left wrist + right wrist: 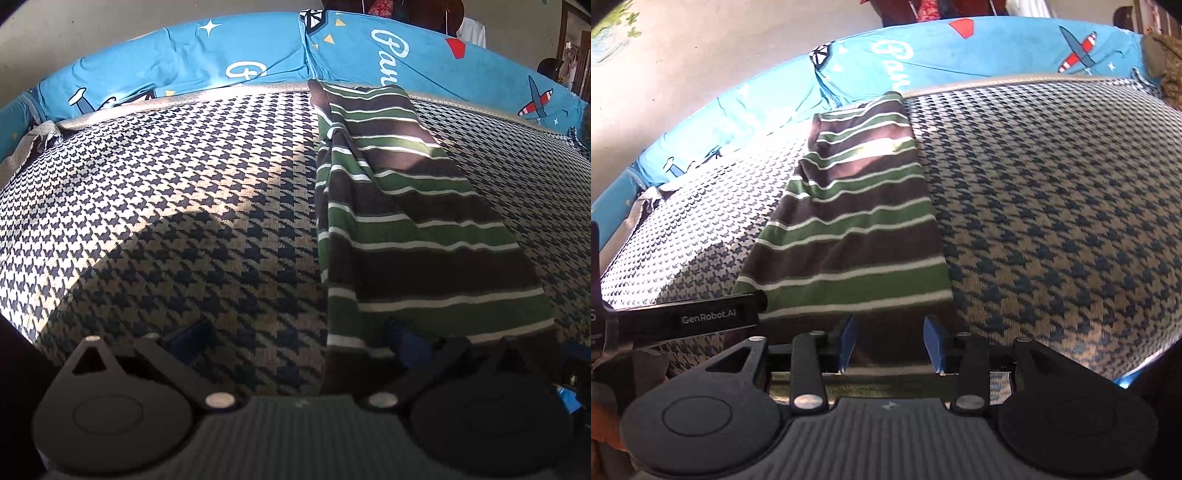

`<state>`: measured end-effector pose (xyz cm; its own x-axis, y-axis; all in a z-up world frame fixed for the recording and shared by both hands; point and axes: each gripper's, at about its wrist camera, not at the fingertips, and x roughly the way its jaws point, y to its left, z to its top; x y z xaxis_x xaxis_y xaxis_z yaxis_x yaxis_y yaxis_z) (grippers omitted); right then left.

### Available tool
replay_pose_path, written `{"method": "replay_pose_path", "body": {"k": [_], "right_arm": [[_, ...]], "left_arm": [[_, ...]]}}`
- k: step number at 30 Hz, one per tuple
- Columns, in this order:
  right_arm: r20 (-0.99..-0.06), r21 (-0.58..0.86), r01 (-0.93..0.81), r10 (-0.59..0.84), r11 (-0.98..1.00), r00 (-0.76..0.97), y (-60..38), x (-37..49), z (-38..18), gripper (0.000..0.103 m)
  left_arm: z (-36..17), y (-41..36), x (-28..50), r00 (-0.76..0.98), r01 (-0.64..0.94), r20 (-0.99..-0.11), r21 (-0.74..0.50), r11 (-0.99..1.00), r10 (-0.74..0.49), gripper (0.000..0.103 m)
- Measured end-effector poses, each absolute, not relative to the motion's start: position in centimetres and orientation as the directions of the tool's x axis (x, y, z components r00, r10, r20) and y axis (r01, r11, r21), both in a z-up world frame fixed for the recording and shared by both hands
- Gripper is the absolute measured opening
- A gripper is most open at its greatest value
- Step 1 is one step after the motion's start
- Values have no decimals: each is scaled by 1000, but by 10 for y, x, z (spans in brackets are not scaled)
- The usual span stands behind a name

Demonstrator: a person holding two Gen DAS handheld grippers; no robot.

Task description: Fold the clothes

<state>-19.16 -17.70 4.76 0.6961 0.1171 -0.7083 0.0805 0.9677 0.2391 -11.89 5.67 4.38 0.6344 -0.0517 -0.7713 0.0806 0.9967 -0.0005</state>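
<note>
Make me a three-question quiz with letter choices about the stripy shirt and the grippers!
1. Where does the striped shirt lie?
A on the houndstooth bedcover
B on a chair
C on the floor

2. Which colours are its stripes?
A red, yellow
B green, brown, white
C pink, black

3. How is the right hand-held gripper?
A shut tight
B open
C missing

Answers:
1 A, the checked cover surrounds the shirt.
2 B, those bands repeat along it.
3 B, its blue pads stand apart over the near hem.
</note>
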Motion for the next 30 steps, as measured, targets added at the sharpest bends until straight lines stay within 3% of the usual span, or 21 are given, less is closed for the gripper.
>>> {"method": "replay_pose_path", "body": {"k": [5, 19, 30], "right_arm": [[-709, 247, 47, 147, 968, 690, -190, -173, 56, 50], [-686, 265, -50, 224, 963, 692, -225, -104, 71, 50], [-704, 272, -3, 201, 962, 681, -243, -48, 63, 50]], "left_arm": [[47, 53, -111, 619, 90, -783, -11, 996, -64, 103], [57, 41, -71, 616, 117, -784, -12, 993, -82, 103], [53, 28, -24, 600, 136, -795, 0, 991, -82, 103]]}}
